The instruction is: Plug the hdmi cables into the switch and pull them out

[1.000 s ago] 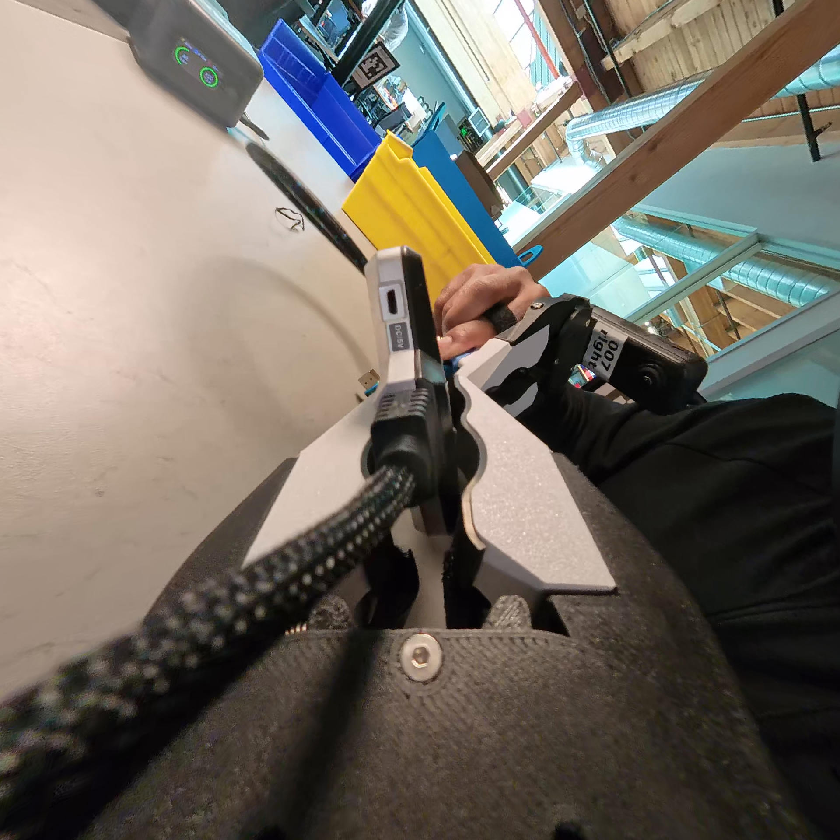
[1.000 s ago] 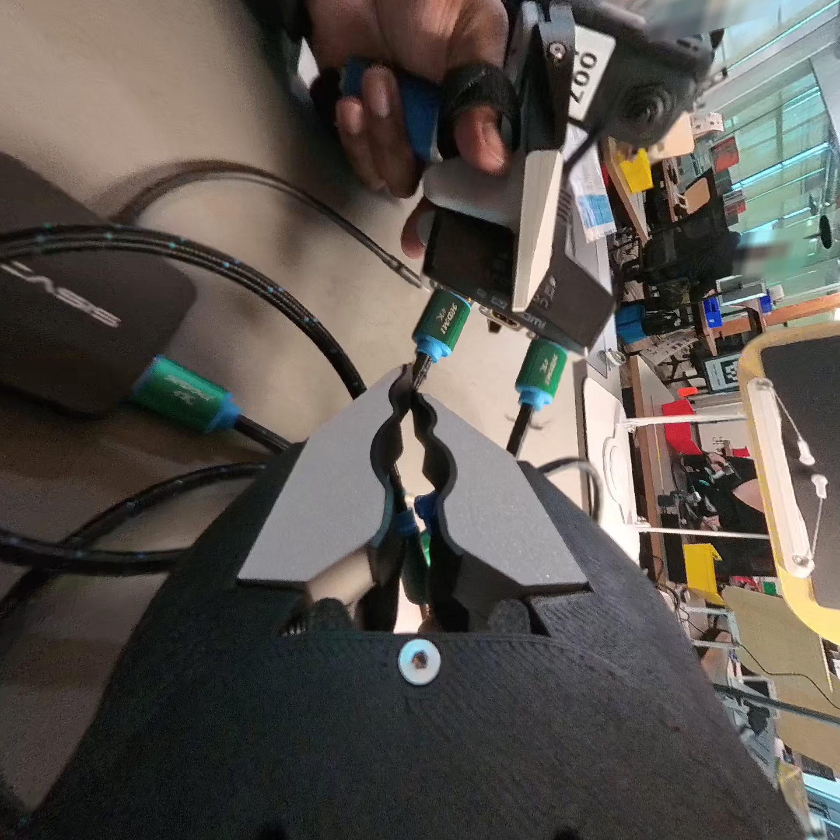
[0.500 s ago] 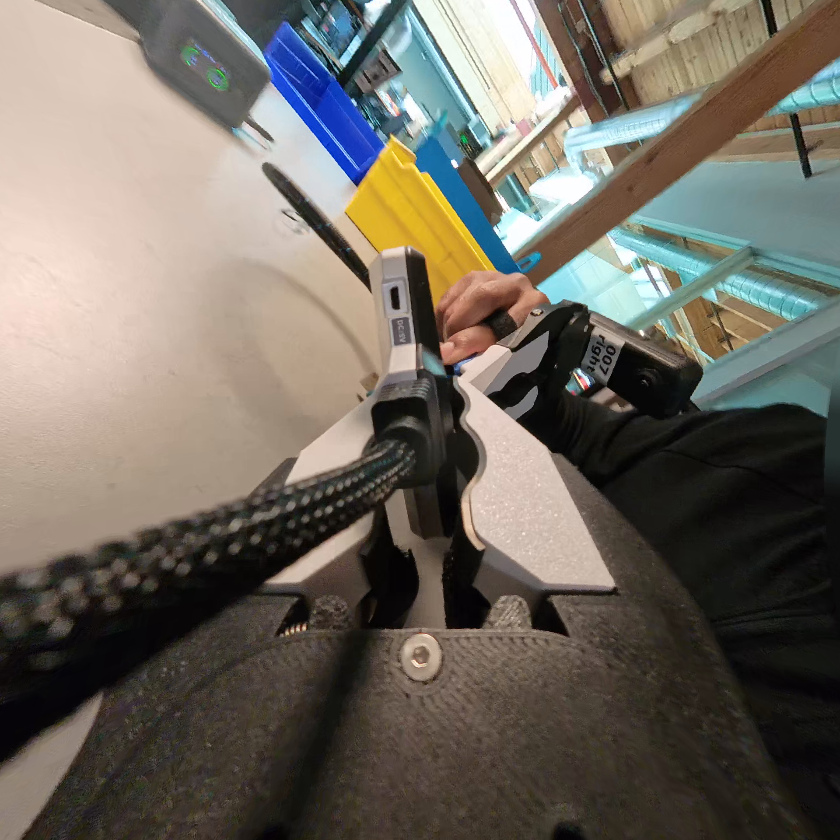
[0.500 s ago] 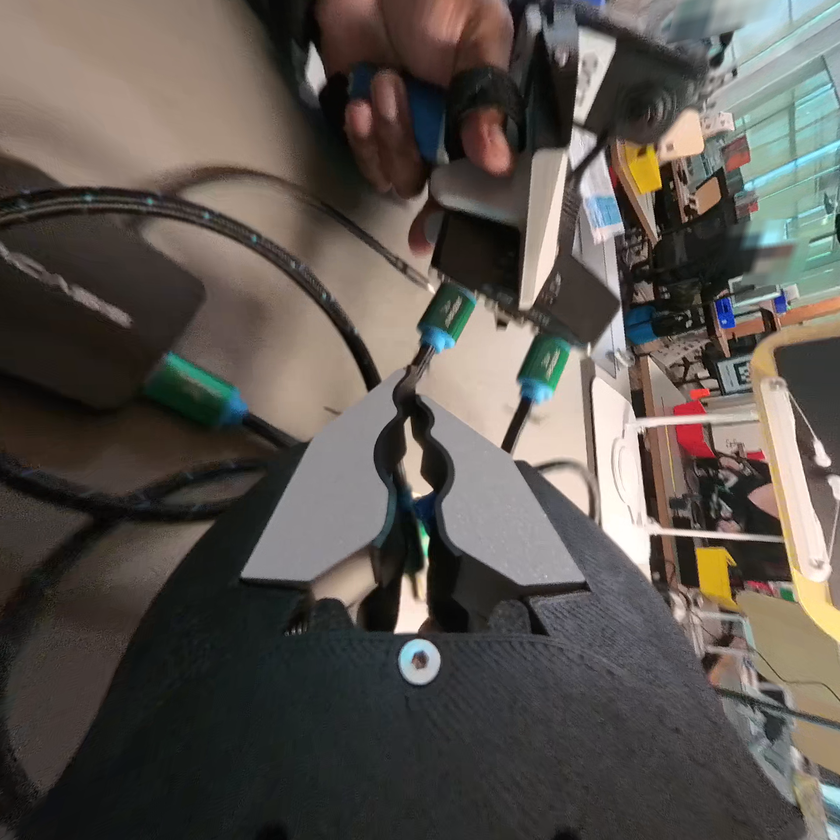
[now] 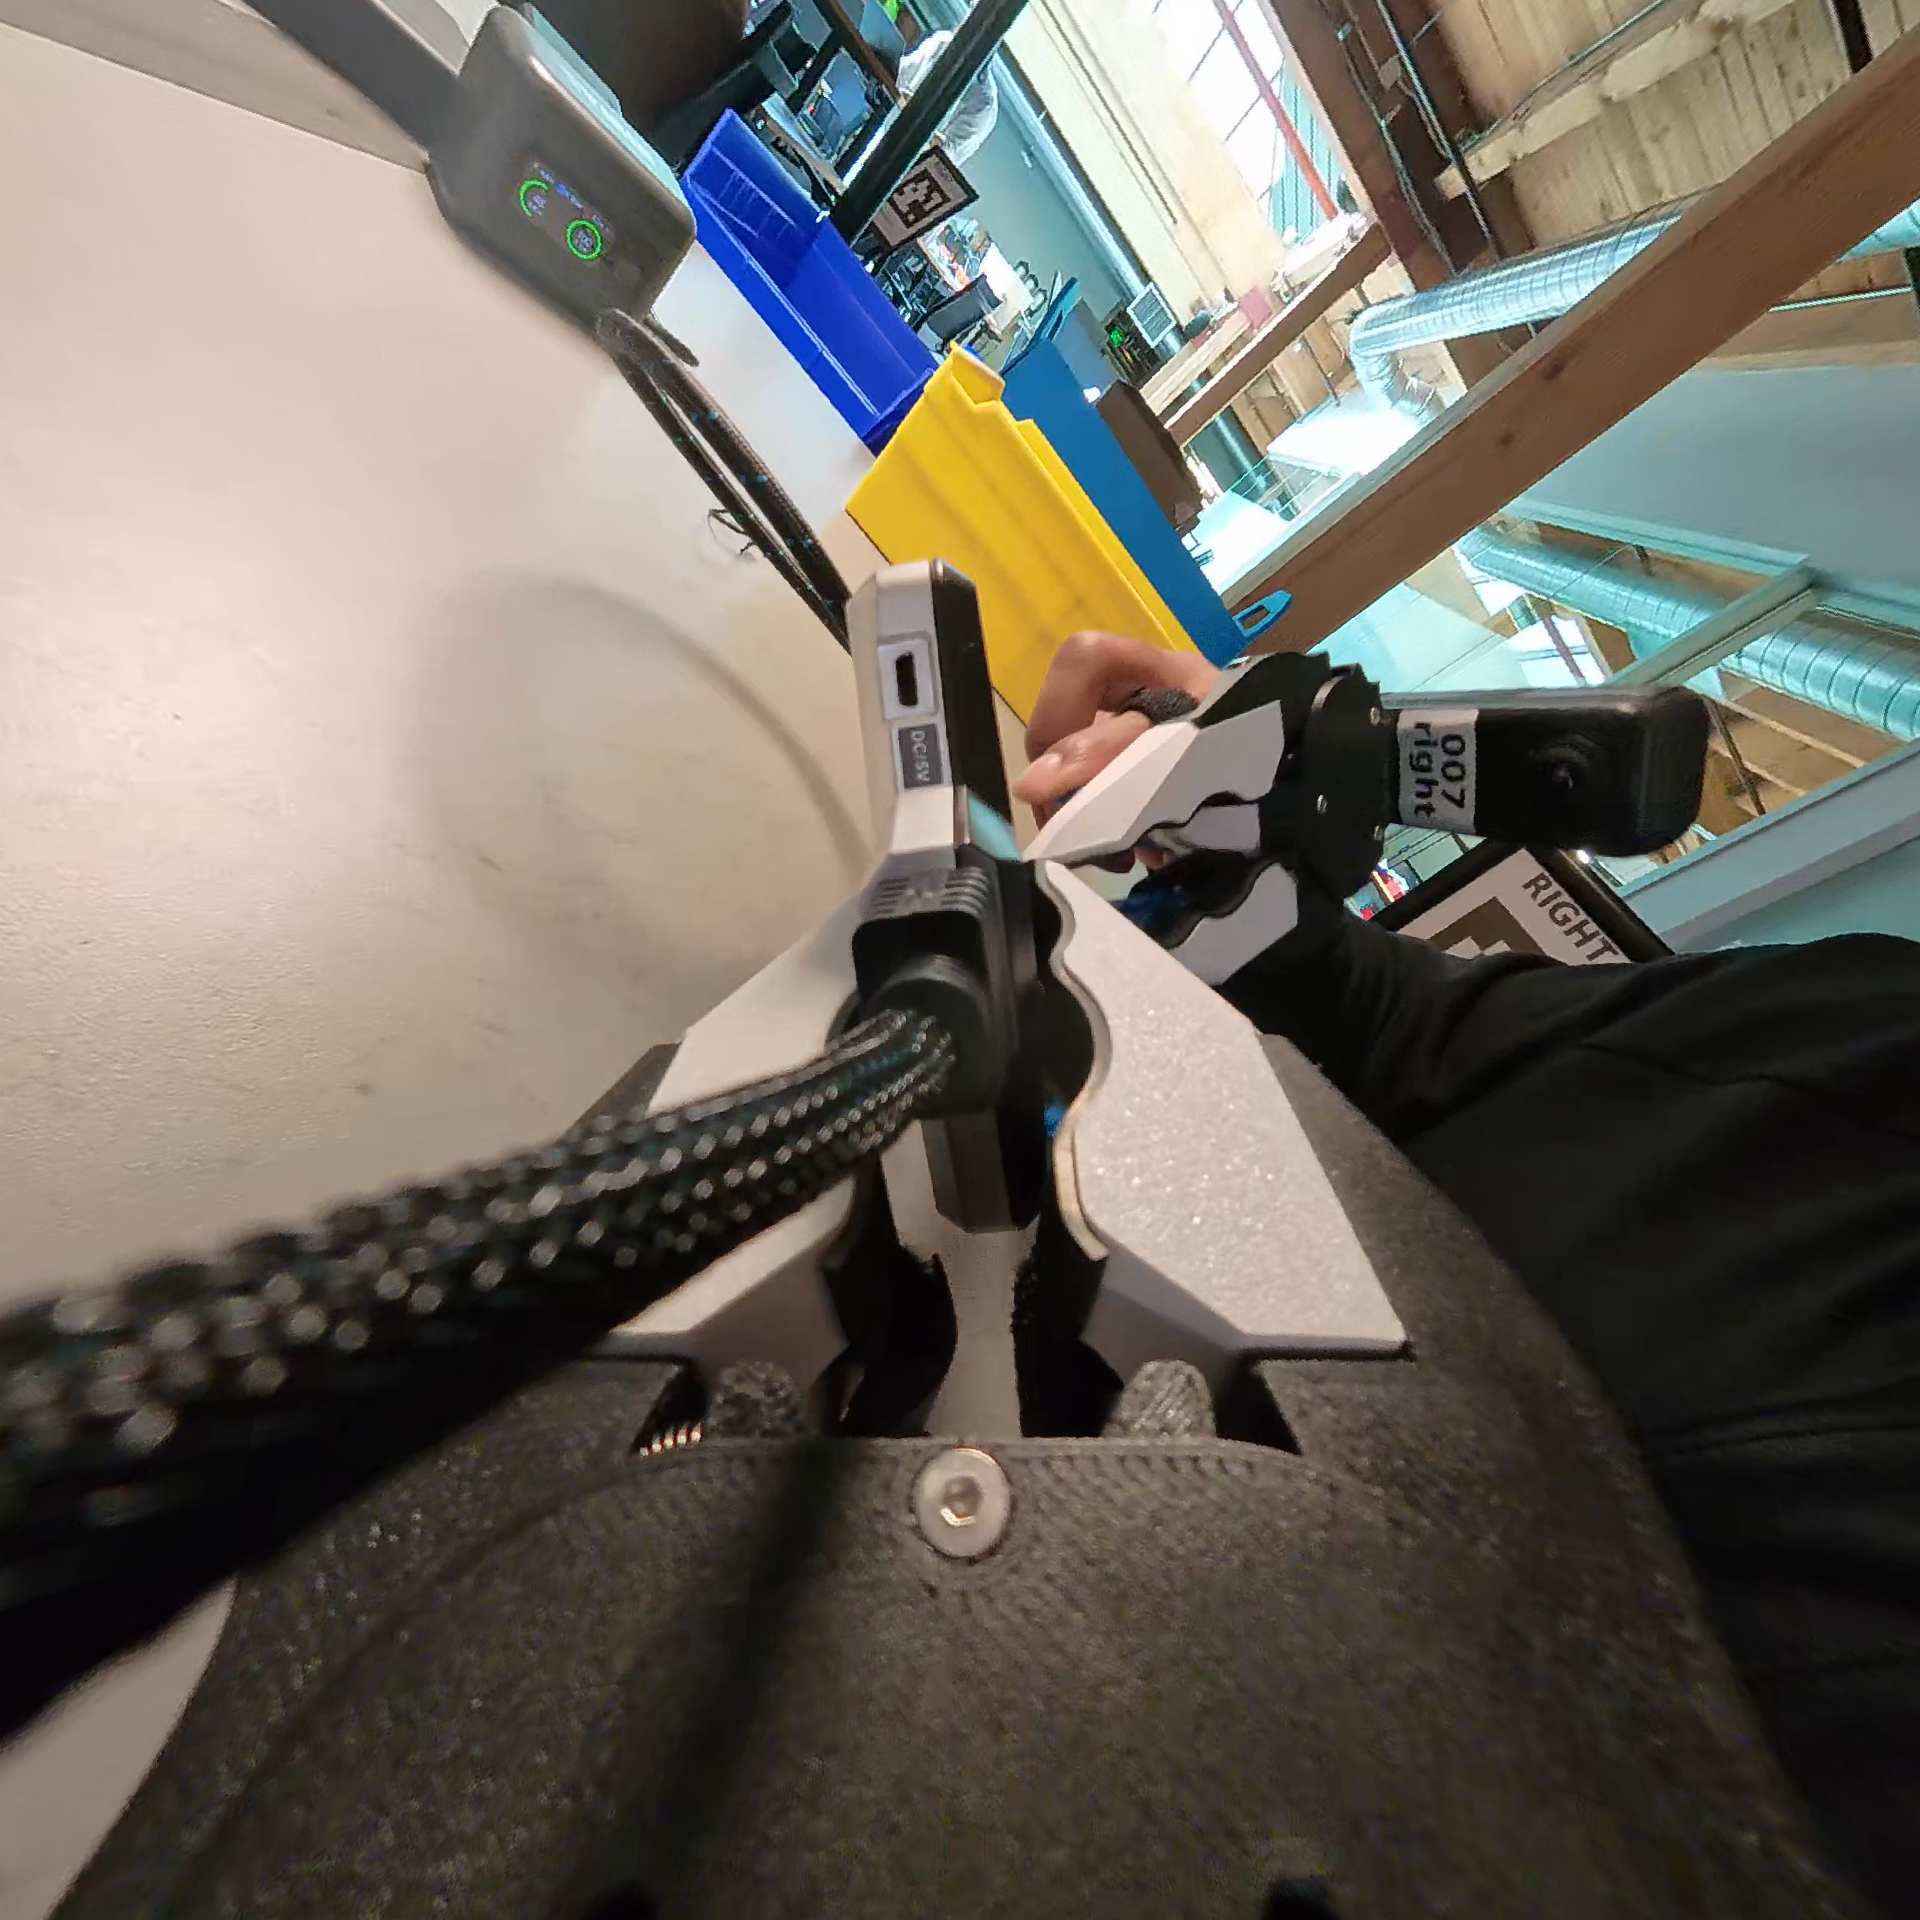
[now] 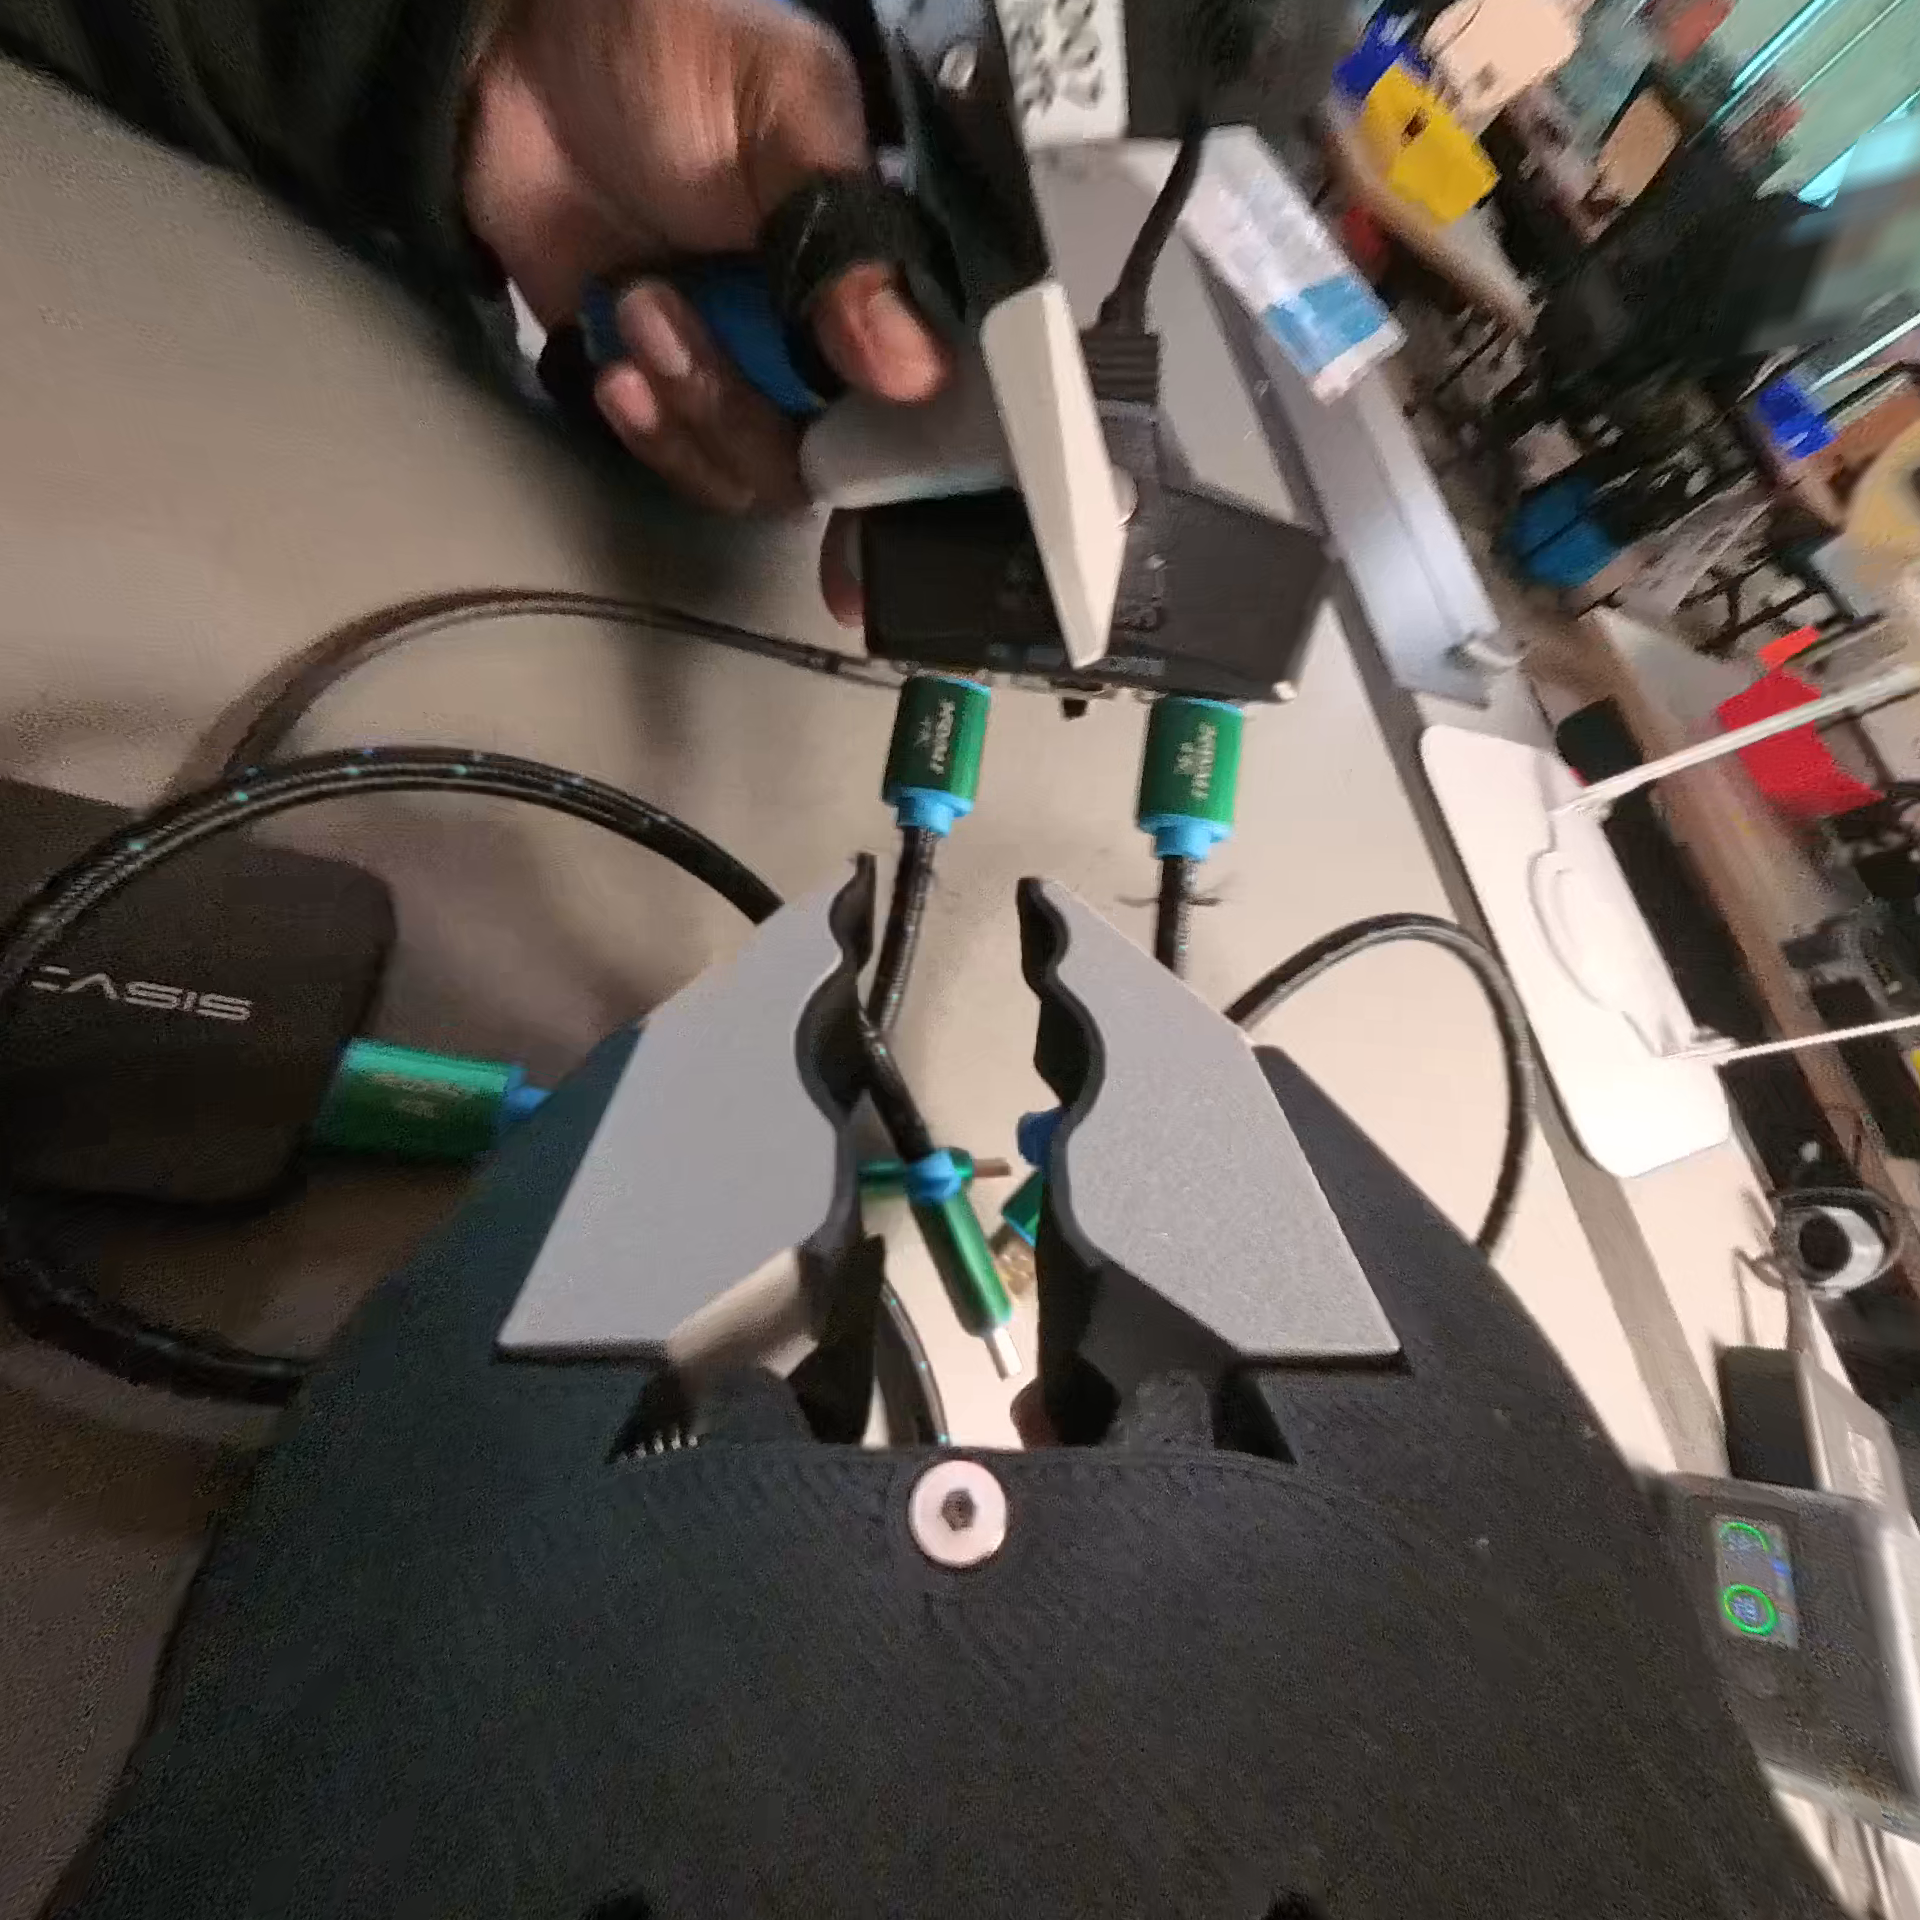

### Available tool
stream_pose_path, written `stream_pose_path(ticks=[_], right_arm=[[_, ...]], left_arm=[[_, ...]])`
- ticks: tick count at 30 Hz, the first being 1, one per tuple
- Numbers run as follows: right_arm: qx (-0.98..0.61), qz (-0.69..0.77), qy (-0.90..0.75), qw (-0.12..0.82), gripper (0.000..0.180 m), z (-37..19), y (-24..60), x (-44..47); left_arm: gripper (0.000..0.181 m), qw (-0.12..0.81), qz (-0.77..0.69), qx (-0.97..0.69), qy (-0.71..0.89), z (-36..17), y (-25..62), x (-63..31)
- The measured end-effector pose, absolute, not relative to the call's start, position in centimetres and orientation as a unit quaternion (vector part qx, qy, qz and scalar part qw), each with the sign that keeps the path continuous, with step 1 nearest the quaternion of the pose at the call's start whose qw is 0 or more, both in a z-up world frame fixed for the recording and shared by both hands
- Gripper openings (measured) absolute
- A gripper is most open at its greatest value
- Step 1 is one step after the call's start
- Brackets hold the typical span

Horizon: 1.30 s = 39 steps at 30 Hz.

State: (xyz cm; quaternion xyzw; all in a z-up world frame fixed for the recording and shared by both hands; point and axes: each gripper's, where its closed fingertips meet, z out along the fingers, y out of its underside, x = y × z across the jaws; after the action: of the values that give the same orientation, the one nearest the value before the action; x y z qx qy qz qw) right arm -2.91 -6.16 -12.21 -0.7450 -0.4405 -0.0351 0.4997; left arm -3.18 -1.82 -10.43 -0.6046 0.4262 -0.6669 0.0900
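My left gripper (image 5: 971,914) is shut on the dark grey HDMI switch (image 5: 920,665) and holds it edge-up above the table. A thick black braided cable (image 5: 582,1174) is plugged into the switch's near end. In the right wrist view the switch (image 6: 1205,603) has two green HDMI plugs in it, a left plug (image 6: 935,748) and a right plug (image 6: 1190,774). My right gripper (image 6: 940,904) is open just below them, and the left plug's thin cable (image 6: 899,966) runs loose between its jaws. Loose green plugs (image 6: 961,1257) lie on the table under it.
A black box (image 6: 156,997) with a green plug in it sits at the left on the beige table (image 5: 312,623). A power bank (image 5: 551,177) with green lights lies at the far edge. Blue and yellow bins (image 5: 997,499) stand behind. A white stand (image 6: 1600,956) is at the right. One gripper's finger ends stand about 5 cm off the other's.
My right gripper has opened and let go of the left plug's cable, and has drawn back a little. My left gripper still holds the switch, now turned slightly.
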Motion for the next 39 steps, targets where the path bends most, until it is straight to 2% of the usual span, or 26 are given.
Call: stream_pose_path(ticks=[4, 7, 9, 19, 39], right_arm=[[-0.765, -0.070, -0.439, 0.467, 0.029, -13.8, -5.2, -3.4], [-0.755, -0.092, -0.462, 0.456, 0.009, -14.3, -5.3, -3.9], [-0.744, -0.106, -0.477, 0.455, 0.008, -14.2, -5.5, -3.8], [-0.719, -0.097, -0.490, 0.482, 0.008, -13.3, -5.9, -3.3], [-0.702, -0.099, -0.539, 0.455, 0.006, -13.8, -7.4, -2.8]], left_arm=[[0.025, 0.089, -0.661, -0.602, 0.438, -10.6, -2.3, -3.2], [0.025, 0.088, -0.659, -0.603, 0.441, -10.7, -2.3, -3.2], [0.020, 0.082, -0.656, -0.604, 0.445, -10.8, -2.4, -3.3], [0.021, 0.063, -0.672, -0.589, 0.445, -10.3, -2.9, -3.4], [0.021, 0.044, -0.659, -0.580, 0.476, -10.9, -4.3, -3.6]])
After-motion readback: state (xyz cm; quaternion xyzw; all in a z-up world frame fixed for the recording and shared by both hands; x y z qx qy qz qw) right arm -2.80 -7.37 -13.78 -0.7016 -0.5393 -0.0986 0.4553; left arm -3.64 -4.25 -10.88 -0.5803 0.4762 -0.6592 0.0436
